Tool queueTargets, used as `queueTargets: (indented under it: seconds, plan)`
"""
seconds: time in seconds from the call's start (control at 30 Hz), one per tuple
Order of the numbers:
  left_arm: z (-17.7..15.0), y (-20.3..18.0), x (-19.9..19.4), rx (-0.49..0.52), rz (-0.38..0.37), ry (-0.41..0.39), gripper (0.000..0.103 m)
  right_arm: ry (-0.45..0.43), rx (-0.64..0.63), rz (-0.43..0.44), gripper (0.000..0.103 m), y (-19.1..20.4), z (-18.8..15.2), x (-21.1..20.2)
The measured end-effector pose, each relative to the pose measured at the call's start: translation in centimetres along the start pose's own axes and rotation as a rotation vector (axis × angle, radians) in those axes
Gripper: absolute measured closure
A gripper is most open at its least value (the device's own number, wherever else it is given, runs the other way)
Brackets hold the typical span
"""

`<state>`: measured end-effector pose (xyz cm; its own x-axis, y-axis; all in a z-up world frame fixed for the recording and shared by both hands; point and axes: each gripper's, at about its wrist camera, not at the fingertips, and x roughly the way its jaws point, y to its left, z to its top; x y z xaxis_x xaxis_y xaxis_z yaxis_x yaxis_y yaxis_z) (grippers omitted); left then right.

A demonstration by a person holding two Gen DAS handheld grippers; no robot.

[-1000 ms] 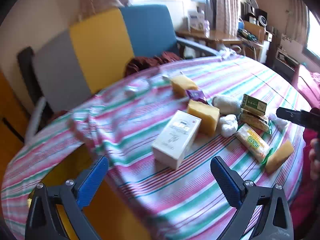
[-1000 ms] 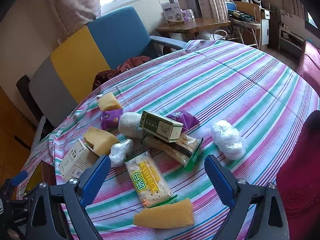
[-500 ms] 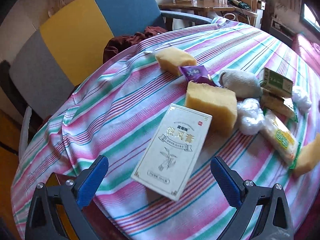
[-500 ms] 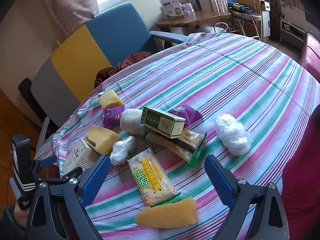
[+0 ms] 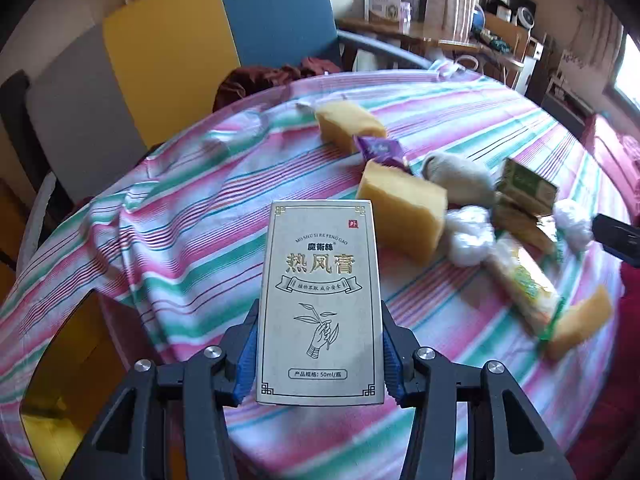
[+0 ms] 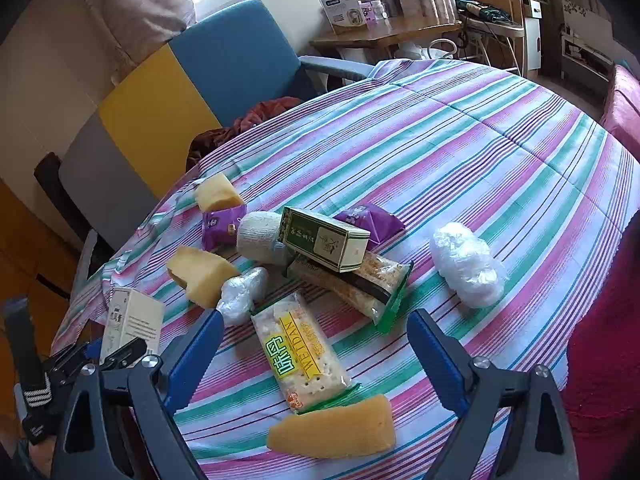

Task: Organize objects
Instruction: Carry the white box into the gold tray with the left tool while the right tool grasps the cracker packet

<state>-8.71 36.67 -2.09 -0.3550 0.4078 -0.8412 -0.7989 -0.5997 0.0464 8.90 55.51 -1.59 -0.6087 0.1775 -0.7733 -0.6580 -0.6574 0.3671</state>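
Currently, the cream carton is gripped by the left hand-held gripper, whose blue pads are closed on the carton's two long side faces near its lower end. In the left wrist view the carton fills the lower centre of the frame, its long axis running straight away from the gripper toward the top of the frame. Whether it is lifted clear of the striped worktop cannot be told.

To the right of the carton, a yellow sponge block lies just beside its upper corner, and the remaining clutter extends toward the right edge of the frame.

The right hand-held gripper is held open and empty. Between its fingers, in the lower centre of the right wrist view, a cracker packet is framed, its long axis running roughly along the fingers. A sponge wedge lies crosswise at the packet's near end. The packet is judged to be nearer the right gripper.
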Motion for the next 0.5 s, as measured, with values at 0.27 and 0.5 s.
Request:
queueTargets:
  seconds: [0.27,0.5]
  plan:
    - [-4.2,1.0,-6.7,-0.113,-0.073,-0.080,0.052,0.118,-0.141,-0.018,0.024,2.6,-1.3,2.3]
    - [-8.8,5.5,-10.1,-0.253,-0.072,-0.096,0.052,0.195,-0.236,-0.113,0.024,3.5,-2.0,4.6]
